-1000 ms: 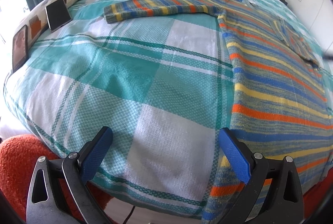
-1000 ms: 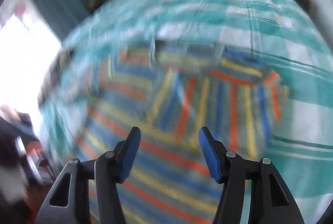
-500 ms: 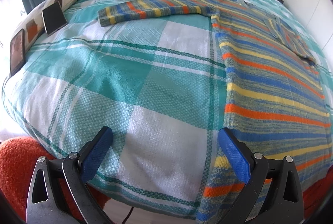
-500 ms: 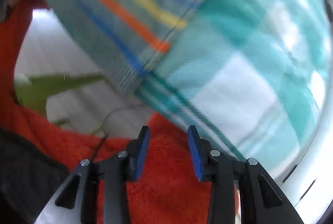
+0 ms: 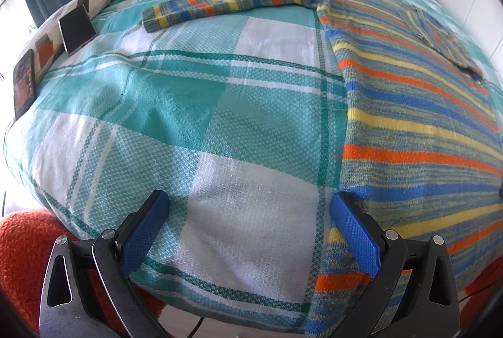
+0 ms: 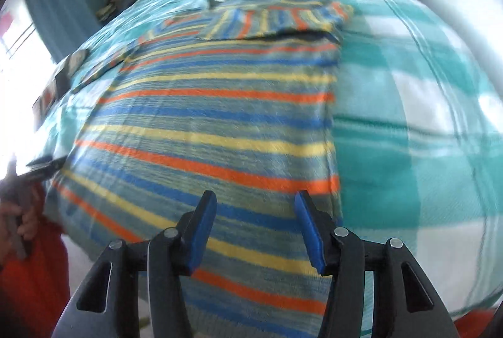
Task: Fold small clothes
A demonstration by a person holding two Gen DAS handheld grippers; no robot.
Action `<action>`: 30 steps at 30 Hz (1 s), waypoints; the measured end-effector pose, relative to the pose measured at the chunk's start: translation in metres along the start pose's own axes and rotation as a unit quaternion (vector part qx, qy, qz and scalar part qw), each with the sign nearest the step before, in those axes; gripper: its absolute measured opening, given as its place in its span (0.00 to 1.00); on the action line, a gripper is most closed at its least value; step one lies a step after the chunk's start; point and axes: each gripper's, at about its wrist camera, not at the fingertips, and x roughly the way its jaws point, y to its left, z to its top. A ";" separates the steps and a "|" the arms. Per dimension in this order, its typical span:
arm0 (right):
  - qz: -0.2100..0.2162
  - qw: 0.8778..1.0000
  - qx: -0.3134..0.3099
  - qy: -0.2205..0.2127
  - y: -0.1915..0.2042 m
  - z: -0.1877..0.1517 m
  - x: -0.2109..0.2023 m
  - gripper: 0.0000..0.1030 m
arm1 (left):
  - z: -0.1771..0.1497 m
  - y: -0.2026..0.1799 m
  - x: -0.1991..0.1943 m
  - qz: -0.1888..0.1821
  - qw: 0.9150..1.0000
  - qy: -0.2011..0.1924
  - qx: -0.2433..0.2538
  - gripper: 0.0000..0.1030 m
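Left wrist view shows the striped sweater (image 5: 418, 124) spread flat on the bed (image 5: 195, 105), its hem hanging over the near edge and one sleeve (image 5: 232, 3) stretched out across the plaid cover. The other sleeve (image 6: 276, 19) looks already folded in over the chest, though motion blur in the right wrist view makes that hard to confirm. The left tongs (image 5: 248, 231) stand wide and empty, low at the bed's edge, just beside the hem's left corner. The right tongs (image 6: 256, 228) are also apart and hold nothing, hovering over the lower right part of the sweater.

Several things could go wrong from here. A pinch at the hem may also catch the plaid cover, since the knit lies flat against it. Dragging the heavy knit could undo the tucked sleeve. Two phones (image 5: 77, 28) near the bed's left side could be swept if the outstretched sleeve is swung carelessly.
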 end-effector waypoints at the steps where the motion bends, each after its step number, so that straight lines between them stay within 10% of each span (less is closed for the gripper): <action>1: 0.004 1.000 0.015 -0.002 -0.003 -0.001 0.004 0.51 | -0.001 0.000 0.000 0.000 1.000 -0.001 -0.002 1.00; 30: -0.033 0.999 -0.024 -0.002 0.021 -0.010 0.016 0.81 | -0.004 -0.002 0.003 -0.004 1.000 0.007 0.021 1.00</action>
